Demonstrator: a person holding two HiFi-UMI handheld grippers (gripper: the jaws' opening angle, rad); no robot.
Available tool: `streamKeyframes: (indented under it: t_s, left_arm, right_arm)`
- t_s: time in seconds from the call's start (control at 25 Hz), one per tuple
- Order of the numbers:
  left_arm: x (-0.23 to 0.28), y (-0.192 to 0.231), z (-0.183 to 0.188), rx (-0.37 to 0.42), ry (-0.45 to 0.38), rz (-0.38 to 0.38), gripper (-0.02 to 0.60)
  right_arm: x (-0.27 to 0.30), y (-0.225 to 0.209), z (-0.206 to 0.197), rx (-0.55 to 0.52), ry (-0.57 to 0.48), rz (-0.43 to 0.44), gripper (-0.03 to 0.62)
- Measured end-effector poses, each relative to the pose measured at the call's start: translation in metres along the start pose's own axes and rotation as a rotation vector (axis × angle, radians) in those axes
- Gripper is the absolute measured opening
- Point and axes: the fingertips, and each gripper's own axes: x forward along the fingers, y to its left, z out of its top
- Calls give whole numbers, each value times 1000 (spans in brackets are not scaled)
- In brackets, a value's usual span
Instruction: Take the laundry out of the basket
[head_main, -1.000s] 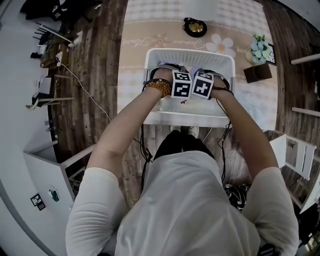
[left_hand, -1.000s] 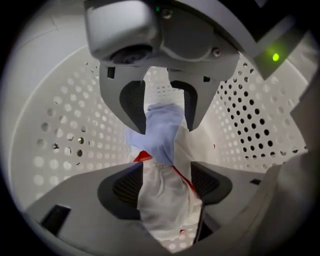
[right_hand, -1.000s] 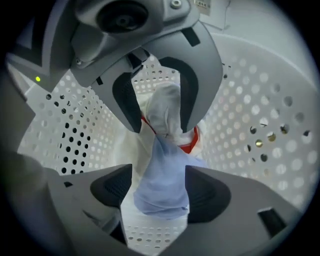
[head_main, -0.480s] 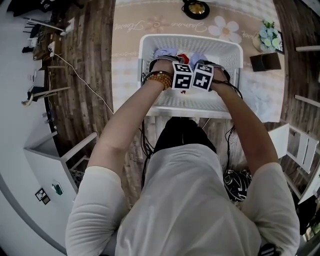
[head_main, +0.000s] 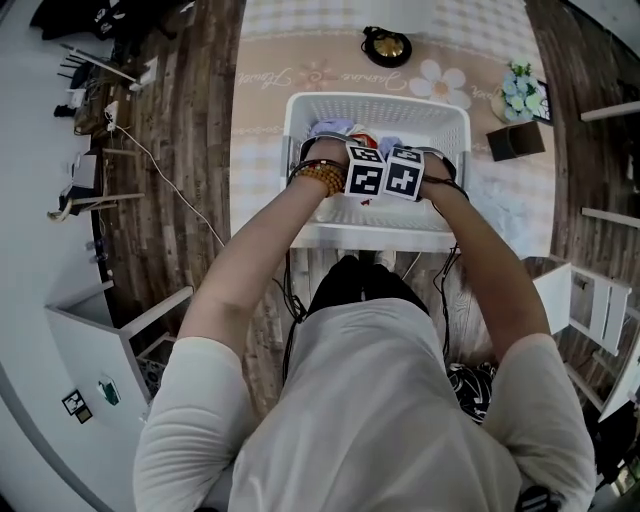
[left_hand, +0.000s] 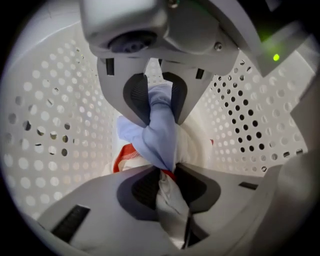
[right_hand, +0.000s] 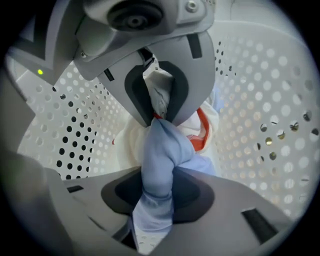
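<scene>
The fingers (left_hand: 142, 187) of the left gripper (left_hand: 165, 175) have just been closing and now clench a pale grey cloth (left_hand: 167, 200). The fingers (right_hand: 122, 192) of the right gripper (right_hand: 157, 192) have closed likewise and grasp a light blue cloth (right_hand: 160, 150). The two cloths run into one twisted bunch between the grippers, which face each other tip to tip. This bunch hangs low inside the white perforated basket (left_hand: 45, 125), above a white garment with red trim (left_hand: 125, 157) lying on the basket's bottom.

In the head view the marker cubes (head_main: 365, 170) sit side by side over the basket and bear black-and-white squares but no letters. A bead bracelet (head_main: 322, 175) circles the person's left wrist.

Around the basket lies a beige rug (head_main: 260, 150) with a daisy print (head_main: 443, 82) and a line of cursive script, too small to read. On the rug stand a round dark-and-gold object (head_main: 386, 46), a pot of pale flowers (head_main: 520, 92) and a dark box (head_main: 515, 142). Dark wood floor (head_main: 190, 130) flanks the rug, with cables (head_main: 165, 170) trailing at the left and a white cabinet (head_main: 100, 350) nearer the person.
</scene>
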Motion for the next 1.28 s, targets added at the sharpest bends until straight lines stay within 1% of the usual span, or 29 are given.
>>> streamKeyframes:
  t_s: [0.16,0.32,0.48,0.64,0.76,0.8,0.84,0.88,0.92,0.96,1.0,1.04,1.08,1.2,1.28]
  left_arm:
    - [-33,5,3,-11,-1,24,123]
    - [-74,9,8,-34,-22,47,115]
    - [-116,22,11,-50,-41,93,106]
    - [-153,27,17,-63,-52,120,97]
    - [-181,31,19,-75,-56,132,94]
    - [-191,34,21,-71,-65,151,94]
    - [-204,42,25,-59,-84,190,92]
    - [-217,50,31,-43,-112,234,92]
    - [-227,52,36,-36,-143,248,92]
    - [-234,44,40,-50,-167,209,92]
    - [-239,33,41,-75,-178,149,92]
    - [-245,28,39,-98,-170,124,92]
    - [-254,29,35,-112,-153,139,92]
    - [-281,44,32,-109,-108,243,90]
    - [-293,51,40,-105,-111,274,87]
  right_arm:
    - [-34,-5,7,-8,-13,-37,172]
    - [-74,-8,14,-18,-39,-75,172]
    - [-116,-19,19,-14,-64,-128,172]
    - [-154,-22,25,-27,-79,-162,172]
    - [-187,-31,25,-33,-57,-225,172]
    - [-197,-35,22,-28,-42,-250,171]
    - [-206,-36,23,-29,-46,-258,171]
    - [-215,-35,28,-35,-69,-255,170]
    - [-224,-34,33,-39,-92,-259,170]
    - [-236,-36,36,-39,-105,-273,170]
    - [-247,-38,38,-38,-111,-291,170]
    - [-257,-40,40,-38,-116,-307,170]
    - [-266,-40,42,-38,-120,-320,170]
    - [-287,-39,42,-35,-127,-350,170]
    - [-297,-41,35,-25,-133,-370,169]
